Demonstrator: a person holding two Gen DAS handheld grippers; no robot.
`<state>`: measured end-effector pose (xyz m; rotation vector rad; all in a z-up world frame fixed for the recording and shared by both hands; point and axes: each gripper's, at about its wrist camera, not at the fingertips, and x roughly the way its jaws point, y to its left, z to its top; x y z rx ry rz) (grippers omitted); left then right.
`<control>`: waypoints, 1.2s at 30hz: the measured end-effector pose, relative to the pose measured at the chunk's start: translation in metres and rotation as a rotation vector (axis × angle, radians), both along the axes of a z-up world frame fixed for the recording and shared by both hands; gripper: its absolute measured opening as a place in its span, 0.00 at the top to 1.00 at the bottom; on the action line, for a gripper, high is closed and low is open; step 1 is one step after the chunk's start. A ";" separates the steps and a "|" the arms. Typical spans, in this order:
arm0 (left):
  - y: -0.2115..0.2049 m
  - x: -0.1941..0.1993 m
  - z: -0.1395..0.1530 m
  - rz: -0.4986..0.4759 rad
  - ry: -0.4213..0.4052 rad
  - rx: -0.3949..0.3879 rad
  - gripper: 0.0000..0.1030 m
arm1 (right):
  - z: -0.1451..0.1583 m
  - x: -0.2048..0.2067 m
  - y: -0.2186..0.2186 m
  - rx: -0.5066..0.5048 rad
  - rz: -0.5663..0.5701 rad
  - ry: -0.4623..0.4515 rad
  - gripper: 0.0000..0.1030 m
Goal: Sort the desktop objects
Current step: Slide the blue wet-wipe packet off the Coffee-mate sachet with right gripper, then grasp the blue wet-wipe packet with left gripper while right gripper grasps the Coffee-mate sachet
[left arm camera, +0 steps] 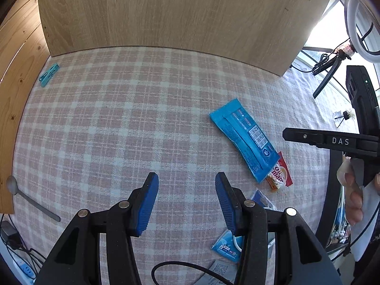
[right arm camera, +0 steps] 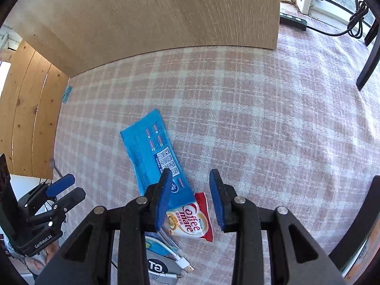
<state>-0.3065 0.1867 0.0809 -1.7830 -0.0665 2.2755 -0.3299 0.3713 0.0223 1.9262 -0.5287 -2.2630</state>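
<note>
The left gripper (left arm camera: 187, 185) is hovering wide apart over bare cloth (left arm camera: 118, 118), gripping nothing. The right gripper (right arm camera: 190, 190) is gaping empty above the blue pack (right arm camera: 152, 152), which is lying mid-table, overlapping the sachet (right arm camera: 192, 220). A spoon (left arm camera: 30, 199) is lying far left.

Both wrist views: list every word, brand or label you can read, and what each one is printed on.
"DAS": on the right gripper, seen from the left wrist.
"GenRobot.AI": on the left gripper, seen from the right wrist.
"Coffee mate": on the red-and-cream sachet.
"GT", upside down: on a grey pack near the bottom edge.
Long blue packet: white print and icon grid, too small to read.
Small blue sachet: print unreadable.
</note>
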 end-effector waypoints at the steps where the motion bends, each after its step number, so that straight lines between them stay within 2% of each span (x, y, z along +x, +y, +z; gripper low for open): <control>1: 0.004 0.000 -0.001 -0.008 0.000 0.000 0.54 | -0.003 -0.003 -0.006 0.005 0.004 0.003 0.69; 6: 0.008 0.000 0.001 -0.006 0.003 0.000 0.54 | -0.021 -0.012 -0.033 -0.027 0.019 -0.029 0.69; 10: -0.002 0.000 -0.001 0.023 0.000 -0.006 0.53 | -0.031 -0.011 -0.063 -0.147 0.077 -0.060 0.69; 11: -0.005 -0.001 -0.003 0.030 -0.005 -0.008 0.53 | -0.031 -0.010 -0.068 -0.143 0.073 -0.057 0.69; 15: -0.010 -0.005 -0.008 0.044 -0.024 -0.006 0.53 | -0.006 0.005 -0.052 -0.052 0.033 0.016 0.66; 16: -0.008 -0.007 -0.009 0.040 -0.022 -0.011 0.53 | 0.001 0.011 -0.046 -0.022 0.028 0.030 0.58; 17: -0.007 -0.009 -0.010 0.036 -0.019 -0.016 0.51 | 0.008 0.017 -0.039 0.011 0.034 0.041 0.45; 19: -0.001 -0.016 -0.012 0.020 -0.018 -0.010 0.45 | 0.016 0.030 -0.024 0.075 0.056 0.050 0.35; 21: 0.010 -0.026 -0.016 -0.023 -0.022 -0.019 0.40 | 0.016 0.040 -0.013 0.112 0.065 0.033 0.35; 24: 0.034 -0.041 -0.023 -0.097 -0.016 -0.089 0.37 | 0.013 0.049 -0.008 0.126 0.083 0.024 0.34; 27: 0.057 -0.053 -0.034 -0.170 -0.037 -0.124 0.35 | 0.009 0.054 -0.010 0.143 0.118 0.024 0.33; 32: 0.084 -0.056 -0.049 -0.254 -0.051 -0.183 0.32 | -0.002 0.058 -0.023 0.187 0.213 0.029 0.32; 36: 0.097 -0.059 -0.060 -0.282 -0.045 -0.251 0.30 | -0.013 0.054 -0.028 0.222 0.250 0.022 0.32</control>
